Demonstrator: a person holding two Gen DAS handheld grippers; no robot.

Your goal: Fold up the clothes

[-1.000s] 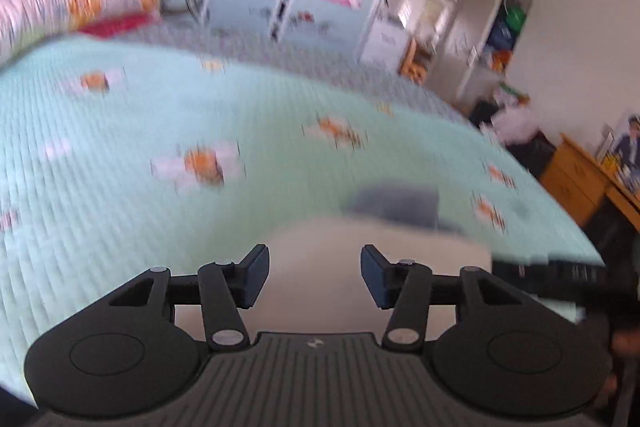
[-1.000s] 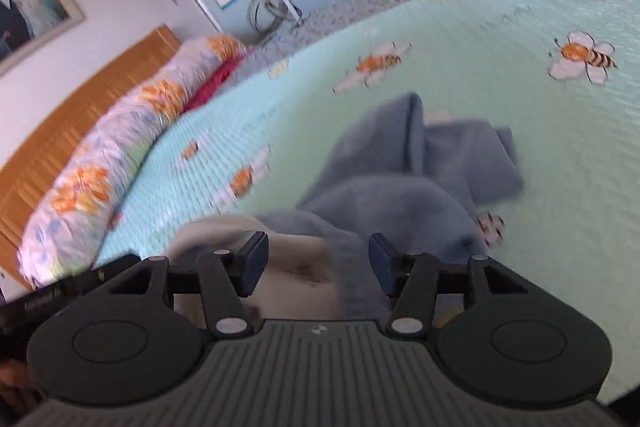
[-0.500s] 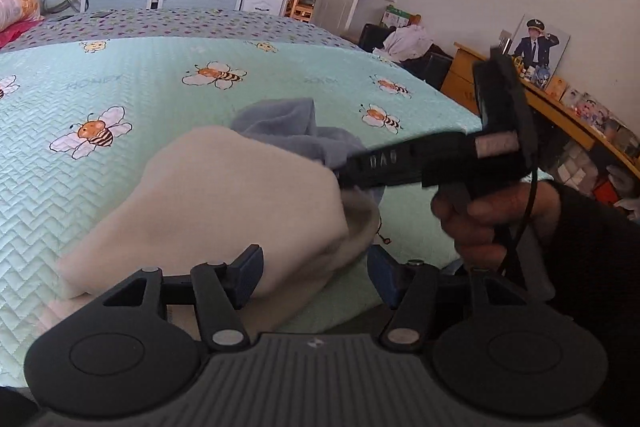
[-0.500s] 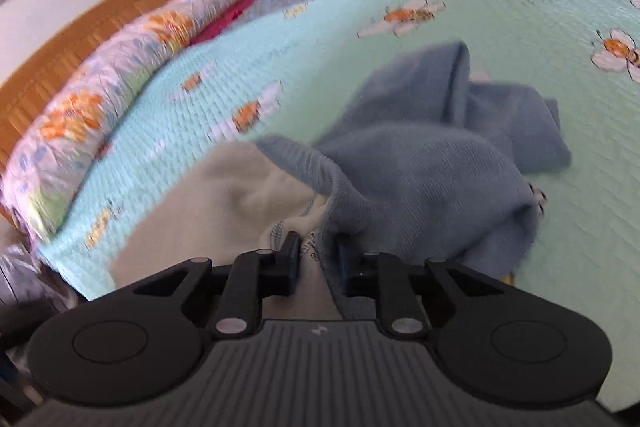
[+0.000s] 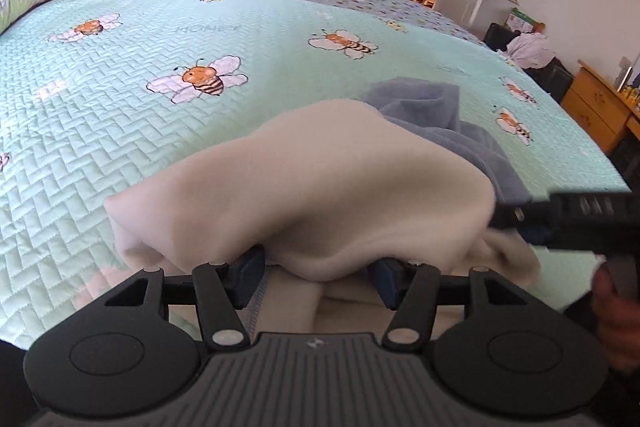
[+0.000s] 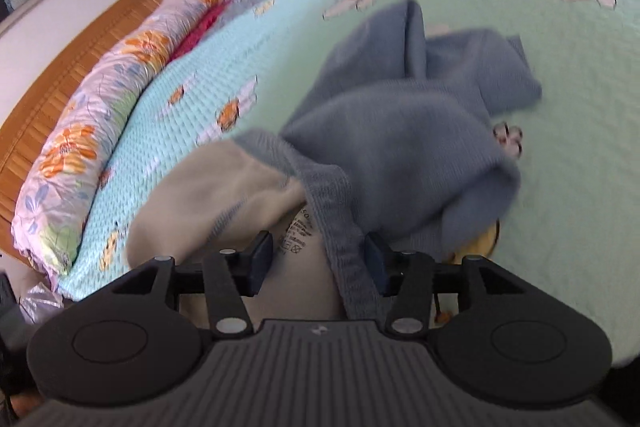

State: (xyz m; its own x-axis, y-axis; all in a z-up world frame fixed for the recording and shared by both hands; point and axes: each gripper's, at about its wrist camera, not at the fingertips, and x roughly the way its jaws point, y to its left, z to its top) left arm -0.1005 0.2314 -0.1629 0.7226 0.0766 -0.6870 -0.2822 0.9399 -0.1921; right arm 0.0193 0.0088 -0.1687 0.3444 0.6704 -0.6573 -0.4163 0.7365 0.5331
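Two garments lie bunched together on the bed (image 5: pixel 160 75), seen first from the left wrist. The left hand-held gripper (image 5: pixel 318 277) has its fingers spread wide, and a fold of the cream garment (image 5: pixel 320 183) sags down between them without being pinched. That cream piece humps up directly ahead of the fingers, its long axis running across the view from left to right. Beyond it and to the right lies the blue-grey sweater (image 5: pixel 444 111), crumpled, stretching away from the gripper toward the far side of the bed. At the right edge the right hand-held gripper (image 5: pixel 568 223) comes in sideways, its tip touching the cream cloth; a hand (image 5: pixel 612 303) shows below it.

From the right wrist, the right hand-held gripper (image 6: pixel 318 263) also stands spread. A ribbed blue-grey hem runs lengthwise between its fingers, closer to the right one, not clamped. The blue-grey sweater (image 6: pixel 400 115) heaps up ahead and to the right, its long axis pointing away and slightly leftward. The cream garment (image 6: pixel 224 195) sits ahead to the left, partly under the blue edge, with a printed care label showing just before the fingers. A flowered bolster (image 6: pixel 104 99) lies far left along the headboard.
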